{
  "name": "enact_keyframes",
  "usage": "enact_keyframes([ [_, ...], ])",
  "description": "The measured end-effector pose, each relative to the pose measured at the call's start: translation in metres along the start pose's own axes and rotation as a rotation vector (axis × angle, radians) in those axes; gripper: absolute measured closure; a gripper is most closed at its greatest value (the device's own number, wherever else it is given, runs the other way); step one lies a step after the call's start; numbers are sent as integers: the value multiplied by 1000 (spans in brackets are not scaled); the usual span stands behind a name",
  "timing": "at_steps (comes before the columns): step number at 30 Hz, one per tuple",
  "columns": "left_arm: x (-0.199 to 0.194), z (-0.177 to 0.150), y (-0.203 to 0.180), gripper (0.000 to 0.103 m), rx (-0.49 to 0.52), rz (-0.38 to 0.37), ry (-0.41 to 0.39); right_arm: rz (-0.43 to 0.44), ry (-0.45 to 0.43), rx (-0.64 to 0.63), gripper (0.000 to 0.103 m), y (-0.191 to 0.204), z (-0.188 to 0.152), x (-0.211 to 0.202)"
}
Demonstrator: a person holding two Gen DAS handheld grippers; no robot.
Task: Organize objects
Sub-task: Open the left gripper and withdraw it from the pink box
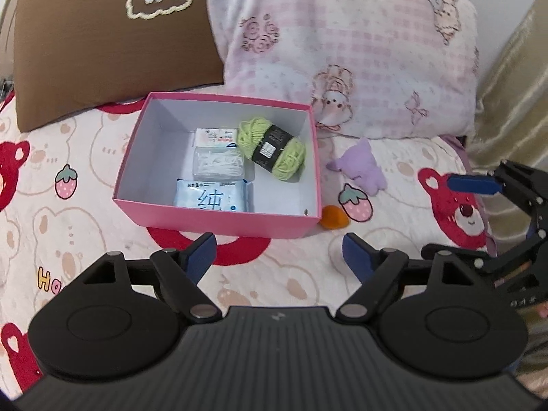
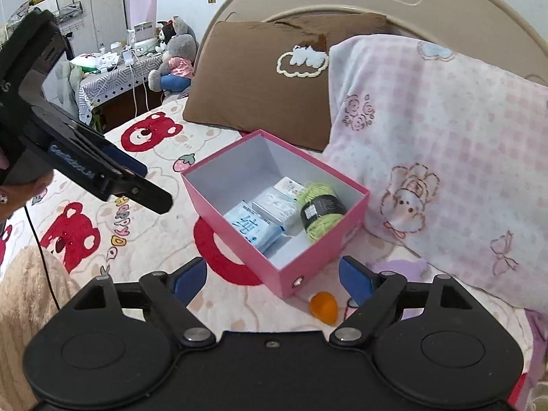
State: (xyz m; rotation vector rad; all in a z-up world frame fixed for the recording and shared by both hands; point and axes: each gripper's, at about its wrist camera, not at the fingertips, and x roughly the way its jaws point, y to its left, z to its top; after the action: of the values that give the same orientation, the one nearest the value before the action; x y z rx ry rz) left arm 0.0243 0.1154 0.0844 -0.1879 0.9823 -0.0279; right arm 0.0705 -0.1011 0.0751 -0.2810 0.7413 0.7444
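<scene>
Both hand-held grippers, left [image 1: 279, 251] and right [image 2: 272, 274], hang released and empty above the bed. The pink cardboard box [image 1: 219, 217] holds green yarn [image 1: 272, 149] and packets. Next likely: the small orange object [image 1: 334, 222] at the box's five o'clock.

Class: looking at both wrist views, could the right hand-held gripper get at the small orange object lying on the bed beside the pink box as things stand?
Probably yes. The right hand-held gripper is open and empty, the orange object lies uncovered just ahead between its fingers, clear of the pink box.
</scene>
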Motion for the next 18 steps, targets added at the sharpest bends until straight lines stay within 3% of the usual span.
enact_keyframes([
  [9, -1, -13, -26, 12, 15, -56, 21, -32, -10, -37, 15, -5, -24, -19],
  [15, 20, -22, -41, 11, 8, -71, 20, -48, -17, -23, 15, -10, -39, -16],
  [18, 31, -26, -50, 11, 17, -94, 25, -15, -38, 11, 15, -14, -46, -15],
])
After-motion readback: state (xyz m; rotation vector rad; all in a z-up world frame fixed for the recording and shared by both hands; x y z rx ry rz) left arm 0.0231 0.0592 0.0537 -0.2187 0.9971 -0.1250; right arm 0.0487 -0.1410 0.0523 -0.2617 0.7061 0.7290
